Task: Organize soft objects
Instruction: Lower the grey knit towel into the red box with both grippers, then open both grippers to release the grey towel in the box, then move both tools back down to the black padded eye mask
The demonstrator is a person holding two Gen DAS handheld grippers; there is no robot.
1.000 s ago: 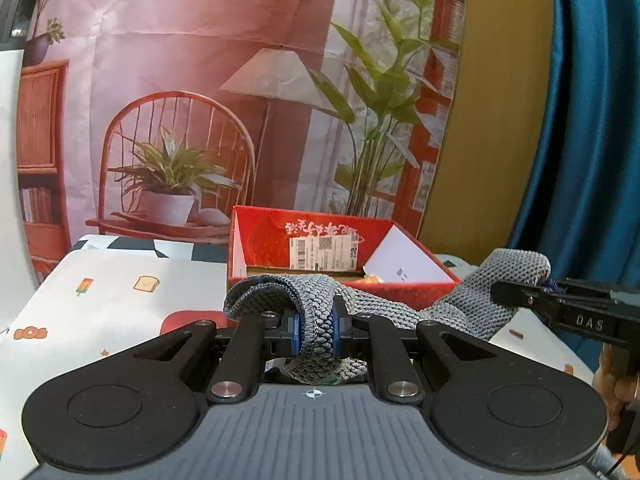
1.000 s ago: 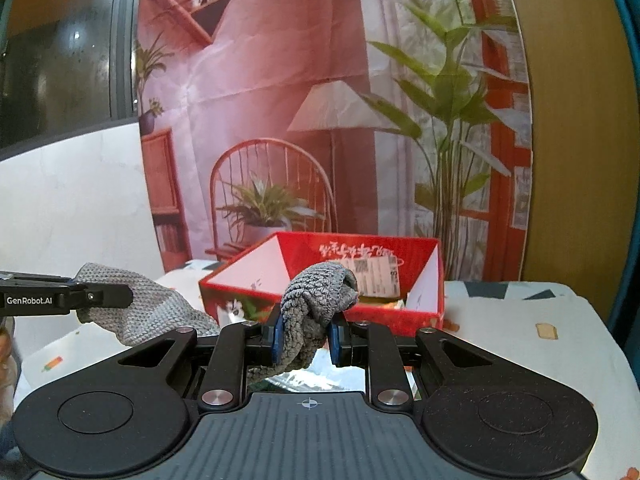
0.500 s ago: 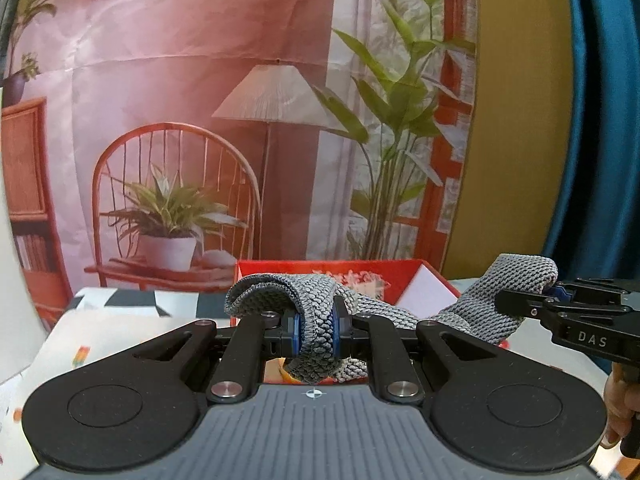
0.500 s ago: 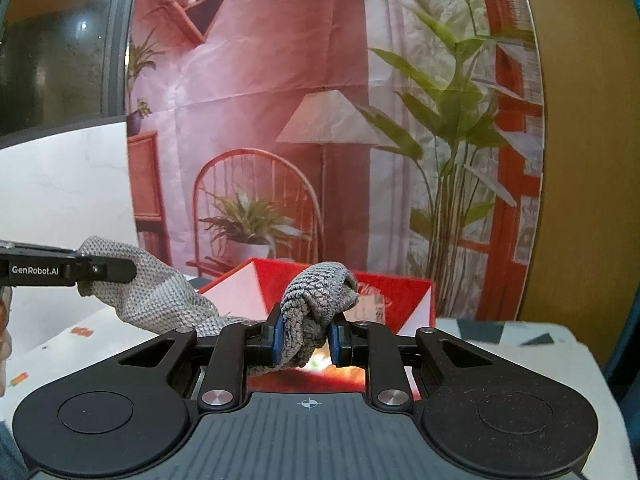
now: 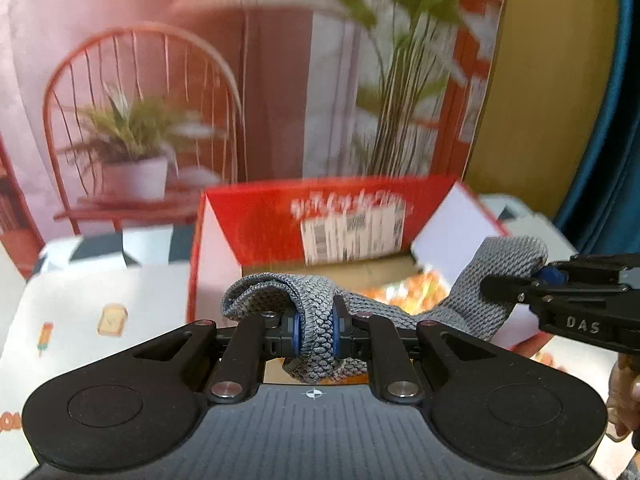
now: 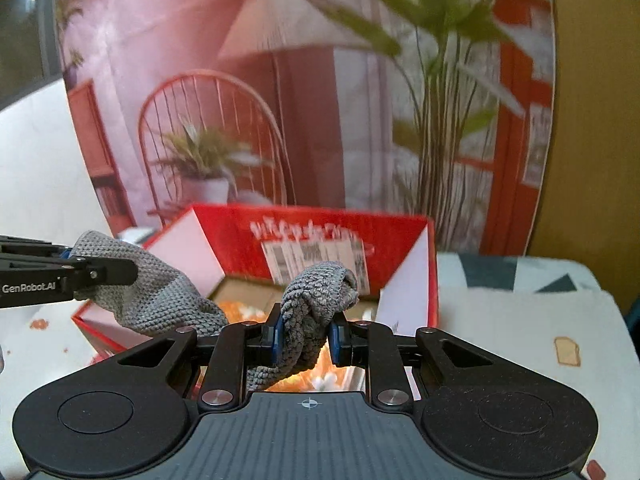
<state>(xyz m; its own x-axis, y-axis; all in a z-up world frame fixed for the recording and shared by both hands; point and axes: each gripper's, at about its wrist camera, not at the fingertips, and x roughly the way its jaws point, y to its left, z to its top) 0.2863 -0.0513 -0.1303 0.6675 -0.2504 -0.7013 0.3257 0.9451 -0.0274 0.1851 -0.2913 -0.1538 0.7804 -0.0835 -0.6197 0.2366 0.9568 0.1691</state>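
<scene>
- The left hand-held gripper (image 5: 316,334) is clamped on one end of a grey knitted cloth (image 5: 320,344); the fabric bunches up above the blue pads and a short tail hangs below them.
- The right hand-held gripper (image 6: 306,338) is clamped on the other end of the same grey knitted cloth (image 6: 308,320), with a rounded fold of it bulging above the pads.
- Between the two grips the cloth runs as a sagging band, held up in the air just in front of and above the red box (image 5: 260,224).
- In the left wrist view the right hand-held gripper (image 5: 516,280) comes in from the right edge, its tip pinching the far corner of the cloth in front of the box's right wall; part of a hand (image 5: 624,396) shows below it.
- In the right wrist view the left hand-held gripper (image 6: 100,272) comes in from the left edge, pinching the cloth in front of the left wall of the red box (image 6: 392,236).
- The red box stands open on the tabletop (image 5: 80,300), with white inner side walls, a white printed label (image 5: 352,232) on its back wall, and something orange and white, blurred, at its bottom.
- The tabletop around the box carries a pale covering printed with small pictures such as a slice of toast (image 5: 113,320).
- Behind the box hangs a backdrop (image 6: 248,80) printed with a chair, potted plants and a lamp.
</scene>
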